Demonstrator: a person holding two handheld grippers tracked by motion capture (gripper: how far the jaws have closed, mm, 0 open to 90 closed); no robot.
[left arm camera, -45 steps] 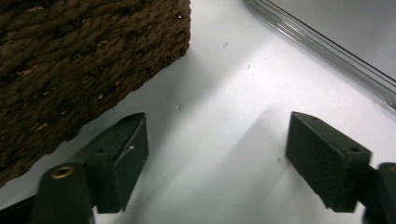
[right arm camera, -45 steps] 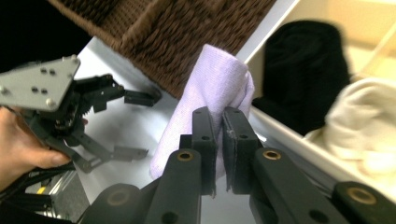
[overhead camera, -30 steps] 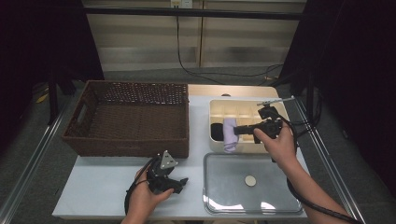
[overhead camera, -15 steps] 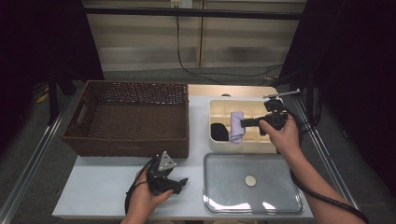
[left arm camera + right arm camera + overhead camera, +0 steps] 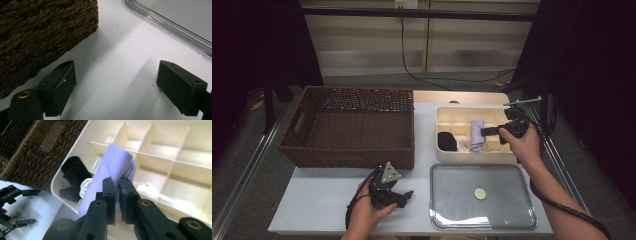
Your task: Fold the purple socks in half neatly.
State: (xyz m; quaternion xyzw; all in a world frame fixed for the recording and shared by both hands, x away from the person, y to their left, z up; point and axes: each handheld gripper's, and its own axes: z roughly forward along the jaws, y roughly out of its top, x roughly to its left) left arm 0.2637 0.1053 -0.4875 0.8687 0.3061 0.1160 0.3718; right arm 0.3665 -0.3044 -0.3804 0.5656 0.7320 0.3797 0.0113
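The right tongs [image 5: 117, 202], pinching the lilac cloth [image 5: 112, 172] (left tongs [image 5: 125, 92] gape idle), could snag its loose end on the divider [image 5: 160, 157] just beyond.

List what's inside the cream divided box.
The cream divided box holds a black sock, a white sock and the lavender cloth pinched by the right gripper; beneath the cloth is hidden.

Table [image 5: 322, 210]: pale top, metal rails along both long sides. Floor [image 5: 257, 165]: grey, dim. Back wall [image 5: 377, 45]: light horizontal panels, dark bar [image 5: 412, 12] across top. Black cable [image 5: 412, 70]: hangs down wall, loops over floor behind table. Dark curtains [image 5: 597, 90]: both flanks. Light: concentrated on tabletop, surroundings in shadow.
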